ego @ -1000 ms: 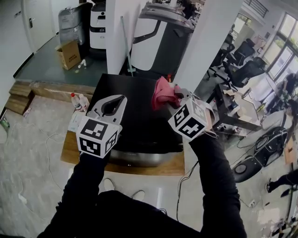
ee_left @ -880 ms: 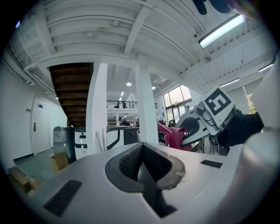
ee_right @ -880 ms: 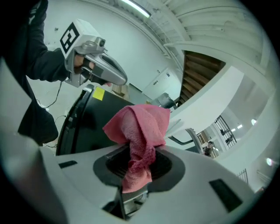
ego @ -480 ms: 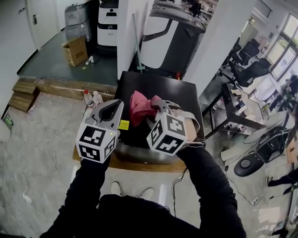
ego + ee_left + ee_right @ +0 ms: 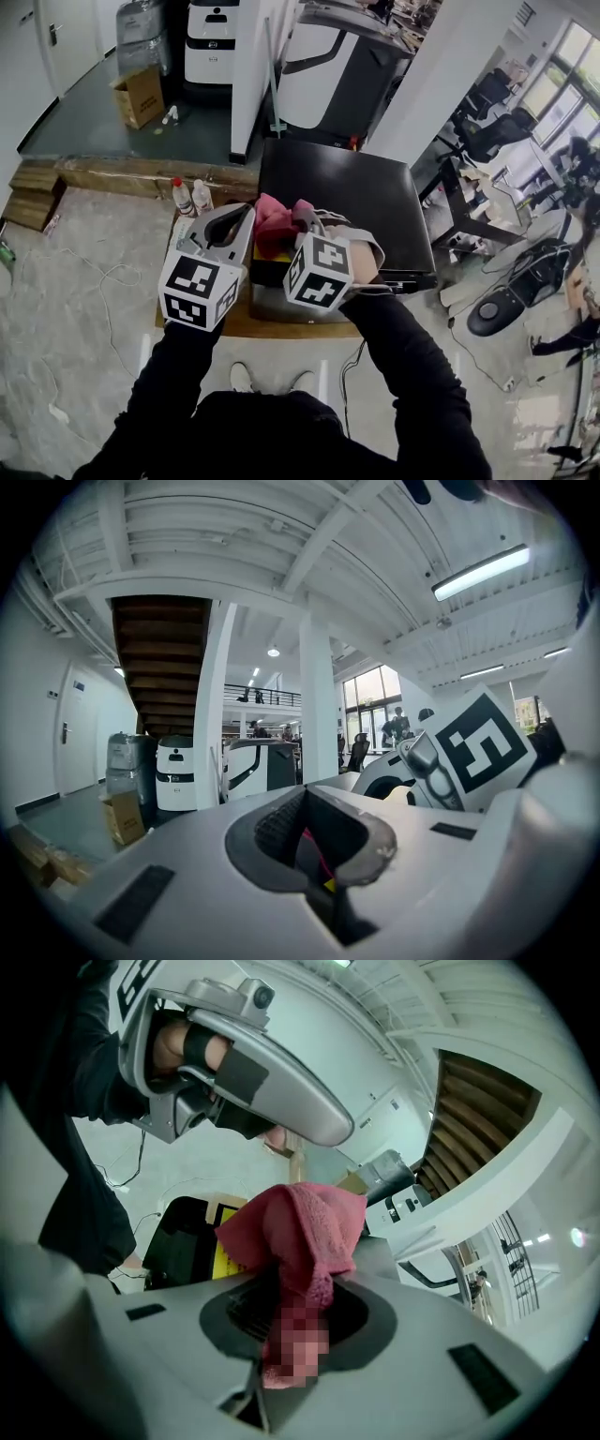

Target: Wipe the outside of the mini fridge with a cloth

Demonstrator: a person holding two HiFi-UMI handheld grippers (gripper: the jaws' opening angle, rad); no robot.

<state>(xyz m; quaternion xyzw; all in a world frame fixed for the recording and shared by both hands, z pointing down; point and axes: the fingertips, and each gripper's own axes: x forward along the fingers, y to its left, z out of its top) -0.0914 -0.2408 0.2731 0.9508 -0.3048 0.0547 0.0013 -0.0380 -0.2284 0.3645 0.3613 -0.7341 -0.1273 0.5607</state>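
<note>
I'm clamping the cloth [image 5: 272, 225] in my right claw [image 5: 298, 214], rubbing the fridge's [image 5: 356, 187] front-left top corner. My left claw [image 5: 232, 221] is hanging closed and empty beside it. Probably doing the front face next.

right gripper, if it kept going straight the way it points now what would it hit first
Probably the left gripper: the right gripper, shut on the pink cloth, points left across the front corner of the mini fridge, cloth close beside the left one's jaws. Depth is unclear; it might miss.
</note>
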